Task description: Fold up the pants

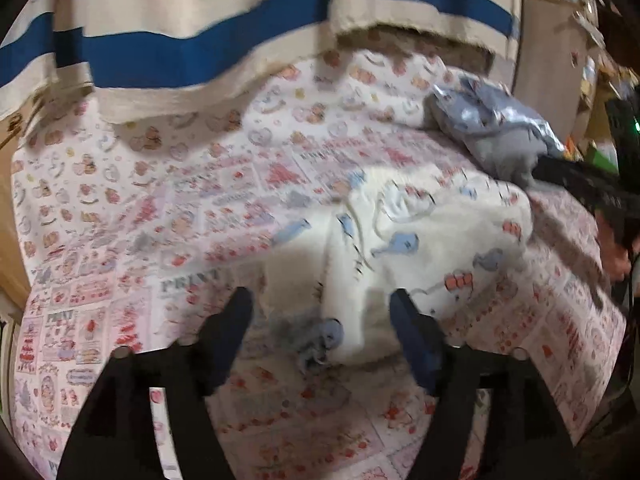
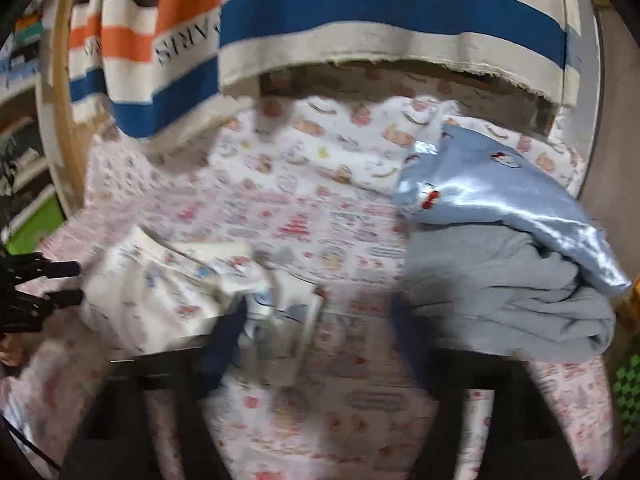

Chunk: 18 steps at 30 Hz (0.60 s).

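White, printed with small blue and red figures, the pants point(image 1: 420, 236) lie bunched on the patterned bed sheet point(image 1: 120, 208); soft, light and floppy, I judge, best pinched at a hem or waistband edge. Left gripper point(image 1: 320, 312) fingers are spread, holding nothing; right gripper point(image 2: 316, 320) fingers likewise spread. Folded blue-grey clothes point(image 2: 508, 264) sit nearby.

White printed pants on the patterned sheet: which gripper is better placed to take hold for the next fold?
Left, probably. The left gripper stands open directly over the white printed pants, the cloth between its fingers. The right gripper is open too, but mostly over bare patterned sheet.
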Tool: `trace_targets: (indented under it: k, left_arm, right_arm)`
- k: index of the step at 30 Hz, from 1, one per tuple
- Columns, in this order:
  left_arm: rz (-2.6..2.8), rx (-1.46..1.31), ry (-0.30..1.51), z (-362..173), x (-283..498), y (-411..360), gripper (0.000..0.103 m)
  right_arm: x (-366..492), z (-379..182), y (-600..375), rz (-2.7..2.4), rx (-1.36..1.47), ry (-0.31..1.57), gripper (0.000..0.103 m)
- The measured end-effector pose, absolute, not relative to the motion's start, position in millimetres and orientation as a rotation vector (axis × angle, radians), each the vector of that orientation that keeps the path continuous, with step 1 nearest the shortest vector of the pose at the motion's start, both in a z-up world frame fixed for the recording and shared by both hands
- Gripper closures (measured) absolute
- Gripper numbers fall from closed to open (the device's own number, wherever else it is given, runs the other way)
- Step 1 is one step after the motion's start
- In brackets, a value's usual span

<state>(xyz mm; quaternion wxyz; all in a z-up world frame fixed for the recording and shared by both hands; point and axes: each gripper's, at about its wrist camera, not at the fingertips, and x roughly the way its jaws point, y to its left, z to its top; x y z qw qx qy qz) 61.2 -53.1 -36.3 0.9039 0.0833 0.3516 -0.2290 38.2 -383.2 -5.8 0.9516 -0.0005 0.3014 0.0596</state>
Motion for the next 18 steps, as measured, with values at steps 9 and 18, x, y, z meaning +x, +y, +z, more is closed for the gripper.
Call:
trace_targets:
  k: [9,18]
  left_arm:
    - [-0.550,-0.041,0.896,-45,89,-39,0.008]
    - [-0.487,-0.055,0.893,-53,106,-47,0.028]
  right_arm:
    - [61,-37,-371,0.245,0.107,0.772,0.022]
    - [75,-54,-373,0.327,0.199,0.853,0.021]
